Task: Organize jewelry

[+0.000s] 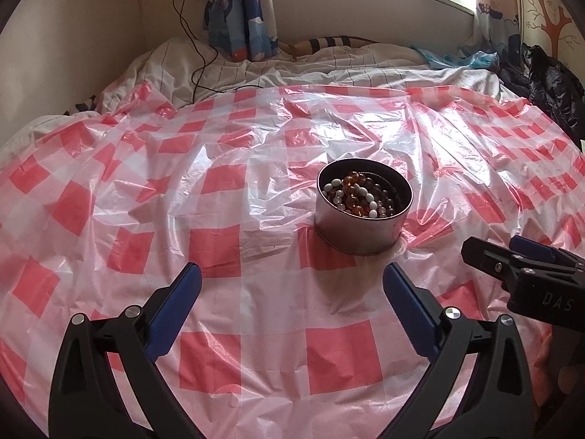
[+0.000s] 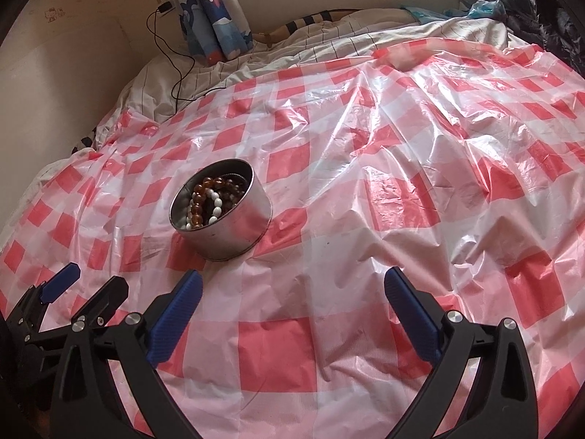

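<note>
**Both grippers empty, beads in the tin**

Nearest the lens, the left hand-held gripper (image 1: 292,278) and right hand-held gripper (image 2: 292,285) stand wide apart, holding nothing. Bead bracelets (image 1: 360,194) fill the round tin (image 1: 360,234) at frame centre on the checked plastic sheet (image 1: 219,197) covering the bed. Collecting looks finished; next would likely be backing away.

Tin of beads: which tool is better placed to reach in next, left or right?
Left, probably. The tin sits just ahead of the open left tool, slightly toward its right finger. From the open right tool it lies off beyond the left finger, needing a sideways move.
</note>
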`<state>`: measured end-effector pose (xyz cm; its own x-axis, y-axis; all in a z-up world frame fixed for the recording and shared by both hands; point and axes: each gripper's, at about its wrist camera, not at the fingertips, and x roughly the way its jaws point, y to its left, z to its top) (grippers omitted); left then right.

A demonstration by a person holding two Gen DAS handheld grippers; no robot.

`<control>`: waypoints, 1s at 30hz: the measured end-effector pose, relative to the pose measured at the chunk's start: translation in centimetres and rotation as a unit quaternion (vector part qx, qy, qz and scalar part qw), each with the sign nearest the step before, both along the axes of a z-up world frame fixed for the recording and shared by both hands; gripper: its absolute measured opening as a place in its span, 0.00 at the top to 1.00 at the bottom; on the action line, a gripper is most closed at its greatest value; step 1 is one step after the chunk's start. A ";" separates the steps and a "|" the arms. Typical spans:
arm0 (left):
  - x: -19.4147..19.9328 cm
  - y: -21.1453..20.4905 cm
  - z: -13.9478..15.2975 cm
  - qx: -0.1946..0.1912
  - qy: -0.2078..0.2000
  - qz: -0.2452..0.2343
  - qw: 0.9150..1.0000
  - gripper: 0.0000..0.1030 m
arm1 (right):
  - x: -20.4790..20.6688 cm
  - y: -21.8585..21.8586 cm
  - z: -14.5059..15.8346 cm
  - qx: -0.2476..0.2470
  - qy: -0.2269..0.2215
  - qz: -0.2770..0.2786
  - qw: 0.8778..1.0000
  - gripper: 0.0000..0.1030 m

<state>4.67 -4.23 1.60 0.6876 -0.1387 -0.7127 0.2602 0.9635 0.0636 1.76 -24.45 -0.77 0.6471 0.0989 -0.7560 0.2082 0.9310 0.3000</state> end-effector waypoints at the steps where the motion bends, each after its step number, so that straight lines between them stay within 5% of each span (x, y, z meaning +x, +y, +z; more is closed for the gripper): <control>1: 0.3 0.0 -0.2 -0.003 0.004 0.002 1.000 0.07 | 0.2 -0.1 -0.1 -0.001 0.003 0.000 1.000 0.07; 14: 2.9 -0.7 -2.1 -0.057 0.067 -0.002 0.996 0.07 | 1.4 -2.8 -2.9 0.015 0.064 -0.035 0.997 0.07; 30: 2.8 -1.9 -2.4 -0.002 0.054 -0.001 0.999 0.07 | 1.5 -1.7 -2.5 -0.003 0.056 -0.017 0.998 0.07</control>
<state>7.51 -6.11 -0.79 0.6065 -0.1440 -0.7819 0.2680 0.9629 0.0305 3.22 -26.10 -3.31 0.5613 0.0724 -0.8245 0.2722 0.9246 0.2665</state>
